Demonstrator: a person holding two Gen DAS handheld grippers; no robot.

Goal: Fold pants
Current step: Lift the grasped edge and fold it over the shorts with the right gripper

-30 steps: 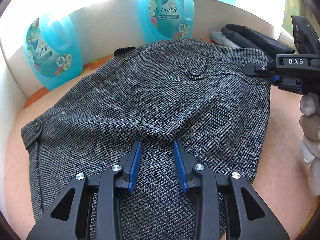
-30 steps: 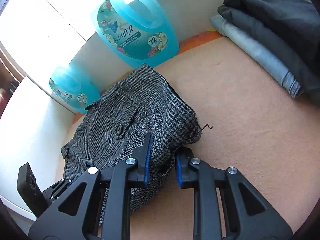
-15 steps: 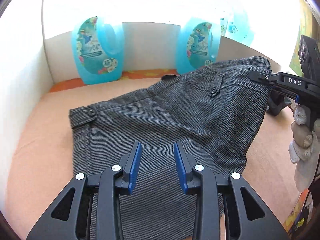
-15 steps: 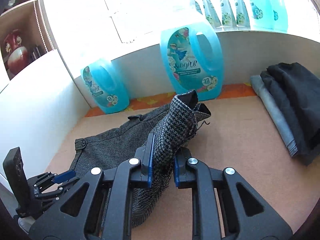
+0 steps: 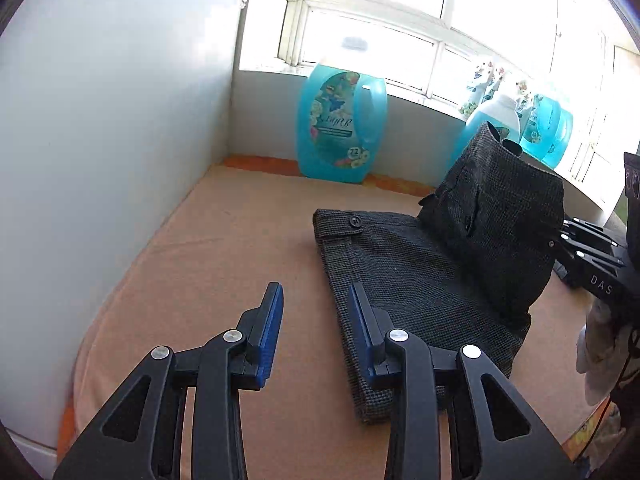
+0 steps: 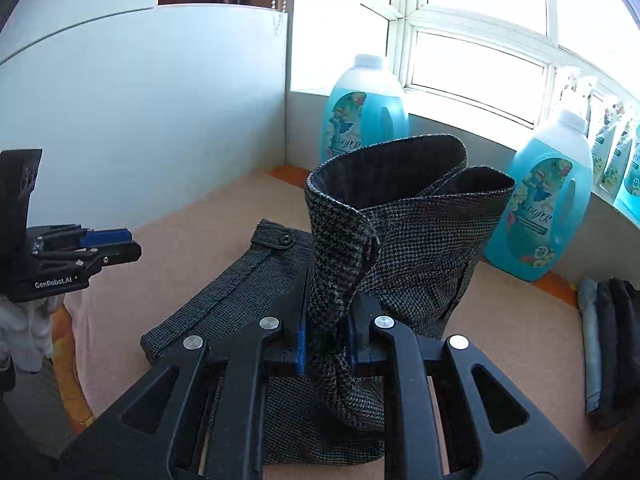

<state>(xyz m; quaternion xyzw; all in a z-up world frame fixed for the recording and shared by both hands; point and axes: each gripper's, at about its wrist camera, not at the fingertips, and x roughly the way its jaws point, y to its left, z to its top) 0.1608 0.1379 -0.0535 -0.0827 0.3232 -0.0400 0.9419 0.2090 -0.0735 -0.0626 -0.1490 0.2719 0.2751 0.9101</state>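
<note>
Your right gripper [image 6: 325, 330] was pinching a fold of the grey houndstooth pants [image 6: 400, 240], both blue pads pressed against the fabric with the cloth bunched between them. From that pinch the lifted part rose ahead of the jaws, its two hem openings gaping upward. To the left of the jaws, the rest of the pants lay flat on the tan work surface [image 6: 520, 320], a buttoned tab at the far end of that flat part. Your left gripper [image 5: 314, 320] was spread with nothing between its jaws, hovering above bare tan surface; the flat edge of the pants lay just right of its right finger [image 5: 362, 320], though you cannot tell from these views whether that finger touched the cloth. Seen from your left gripper, the raised part of the pants stood ahead and to the right, with your right gripper's black body behind it at the frame's right edge. Past the pants, two blue detergent jugs [image 6: 362, 120] stood against the low wall under the window. Well to the right of your right gripper, a stack of folded dark garments [image 6: 612, 344] lay on the surface.
</note>
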